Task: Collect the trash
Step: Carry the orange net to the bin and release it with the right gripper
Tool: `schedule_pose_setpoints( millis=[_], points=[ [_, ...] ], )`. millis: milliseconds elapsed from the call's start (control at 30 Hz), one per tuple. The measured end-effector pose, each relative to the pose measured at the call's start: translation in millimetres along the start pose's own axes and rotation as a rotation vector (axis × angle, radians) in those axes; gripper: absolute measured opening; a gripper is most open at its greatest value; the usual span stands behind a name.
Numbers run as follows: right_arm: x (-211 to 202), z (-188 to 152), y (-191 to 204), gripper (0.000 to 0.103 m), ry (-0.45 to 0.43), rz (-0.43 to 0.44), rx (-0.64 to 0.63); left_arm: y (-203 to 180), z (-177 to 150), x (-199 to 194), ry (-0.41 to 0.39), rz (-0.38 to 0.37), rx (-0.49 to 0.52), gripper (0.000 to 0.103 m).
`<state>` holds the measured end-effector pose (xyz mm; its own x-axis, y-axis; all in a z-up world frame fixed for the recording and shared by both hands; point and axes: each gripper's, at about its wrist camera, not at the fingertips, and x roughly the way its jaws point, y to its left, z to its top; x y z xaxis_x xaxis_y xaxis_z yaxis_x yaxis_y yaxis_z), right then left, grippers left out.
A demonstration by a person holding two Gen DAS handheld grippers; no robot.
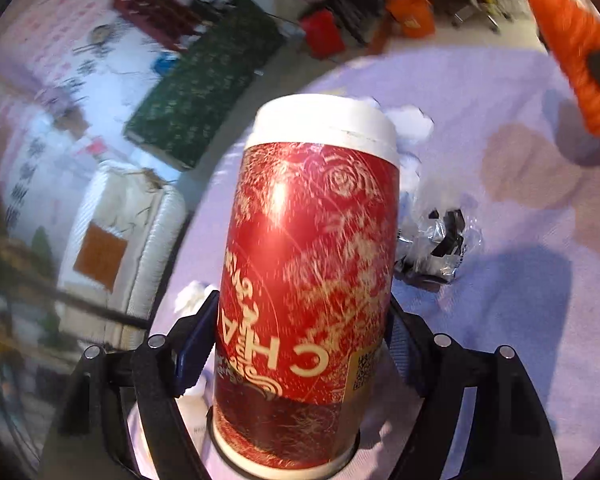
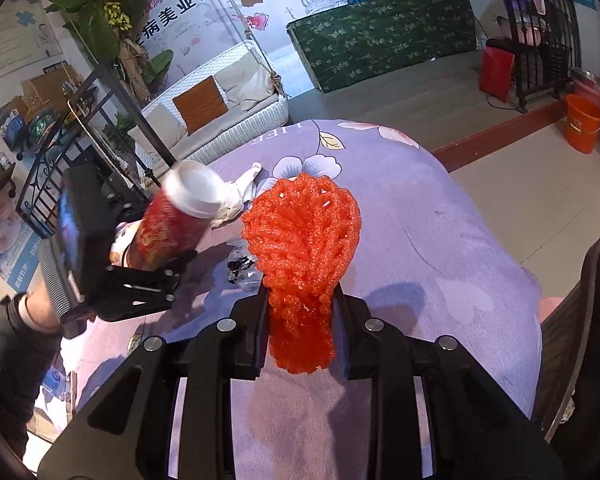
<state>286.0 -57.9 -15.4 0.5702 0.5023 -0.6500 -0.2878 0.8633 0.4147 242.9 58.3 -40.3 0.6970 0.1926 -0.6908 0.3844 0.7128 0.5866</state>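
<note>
Both hands loaded, trash still left on the lilac floral bench (image 2: 440, 240). Left gripper (image 1: 304, 340) clamped on red paper cup (image 1: 312, 264), lifted and tilted clear of the cloth for carrying off. Right gripper (image 2: 300, 312) pinched on orange foam net (image 2: 300, 240), bunched end upward. Below the cup: crumpled white tissue (image 1: 410, 126) and clear plastic wrapper (image 1: 436, 248), not yet collected.
</note>
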Motion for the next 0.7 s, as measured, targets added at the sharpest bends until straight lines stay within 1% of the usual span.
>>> schedule_pose_setpoints(
  millis=[133, 300, 400, 533, 600, 700],
  points=[
    [-9, -6, -4, 0.027, -0.012, 0.000, 0.015, 11, -18, -25, -0.061, 0.035, -0.159, 0.073],
    [-20, -16, -8, 0.027, -0.020, -0.003, 0.026, 15, -33, -46, -0.120, 0.080, -0.300, 0.073],
    [-29, -23, -12, 0.027, -0.027, -0.006, 0.040, 13, -37, -60, -0.141, 0.059, -0.372, 0.073],
    [-42, -35, -20, 0.027, -0.040, -0.016, 0.065, 6, -35, -78, -0.184, 0.058, -0.434, 0.073],
    [-50, -39, -26, 0.027, -0.051, -0.031, 0.077, -1, -33, -89, -0.212, 0.032, -0.484, 0.073],
    [-62, -49, -37, 0.027, -0.067, -0.057, 0.094, -11, -27, -100, -0.248, -0.020, -0.525, 0.073]
  ],
)
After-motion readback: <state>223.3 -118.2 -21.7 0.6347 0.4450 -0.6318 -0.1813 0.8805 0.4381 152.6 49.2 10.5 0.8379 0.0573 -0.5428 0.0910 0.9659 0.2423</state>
